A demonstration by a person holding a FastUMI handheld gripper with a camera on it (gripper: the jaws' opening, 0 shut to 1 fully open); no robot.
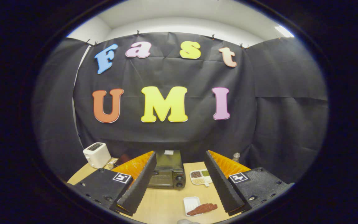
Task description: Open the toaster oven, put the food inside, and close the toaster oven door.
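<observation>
**Desk:** What did you have in front of the gripper (180,183) at that moment?

**Me:** I held it up over the wooden table (166,205), tilted toward the booth wall. The two fingers stood wide apart, nothing between the pads (137,183), so no contact with anything. The toaster oven (167,169) sat beyond the fingers, framed in the gap between them, closer to the left finger. Its glass door (160,180) was shut, facing me, with the two knobs (179,181) stacked at its right side.

**Desk:** And the food?

**Me:** Right there, down low between the fingers, nearer the right one: a reddish-brown piece of food (202,208) lying half on a small white tray (190,203) and half off its right rim onto the table. It was well apart from the oven, on my side of it.

**Desk:** Anything else on that table?

**Me:** A white divided dish (201,177) just to the right of the oven, with dark, green and pale fillings in its compartments; I couldn't tell what they were. A white toaster (96,154) stood off past the left finger, near the table's far left corner. Behind the right finger I caught the top of a small clear jar (236,156), mostly hidden. Something pale grey peeked in at the near table edge; I couldn't make it out.
</observation>
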